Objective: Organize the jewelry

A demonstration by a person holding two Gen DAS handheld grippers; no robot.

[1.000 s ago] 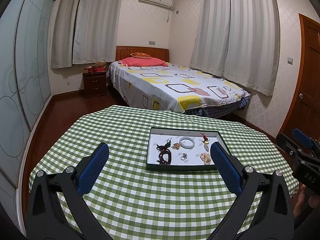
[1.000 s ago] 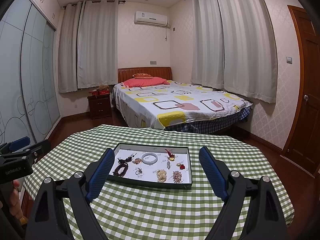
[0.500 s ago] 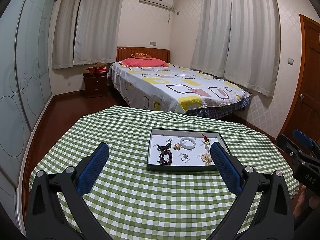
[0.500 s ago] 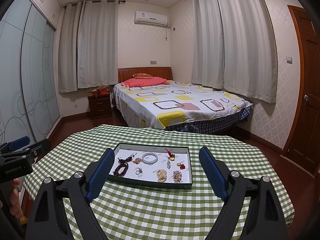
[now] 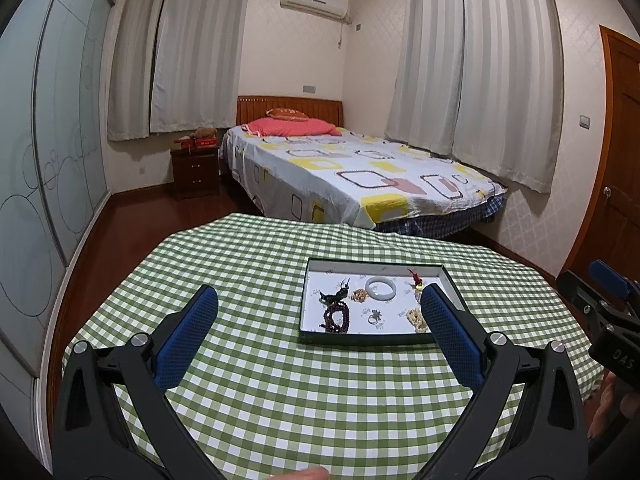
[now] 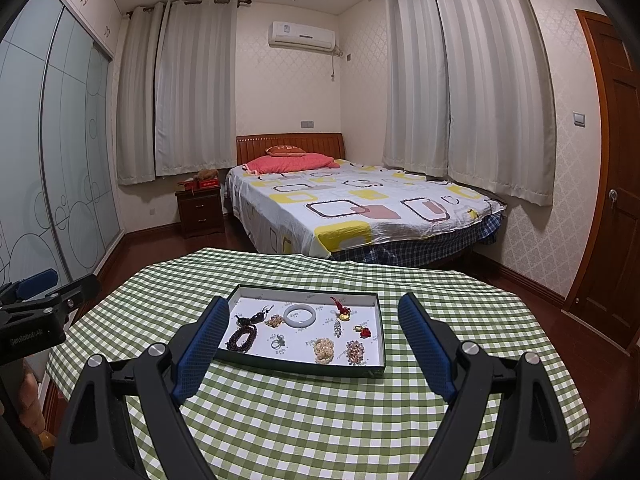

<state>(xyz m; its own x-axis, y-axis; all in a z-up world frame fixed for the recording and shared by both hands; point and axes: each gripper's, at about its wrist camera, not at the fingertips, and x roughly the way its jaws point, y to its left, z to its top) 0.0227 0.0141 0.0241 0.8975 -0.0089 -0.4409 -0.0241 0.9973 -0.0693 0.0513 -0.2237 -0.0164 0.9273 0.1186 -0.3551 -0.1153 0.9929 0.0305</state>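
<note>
- on the green-and-white checked tablecloth (image 6: 320,420) sat a shallow dark-rimmed tray with a white floor (image 6: 362,367), holding a pale jade bangle (image 6: 300,315), dark bead bracelet (image 6: 242,337) and small trinkets.
- the right gripper (image 6: 312,344) hung before the tray, jaws wide apart, empty.
- the left gripper (image 5: 320,332) likewise gaped, nothing between its blue pads (image 5: 188,340).
</note>
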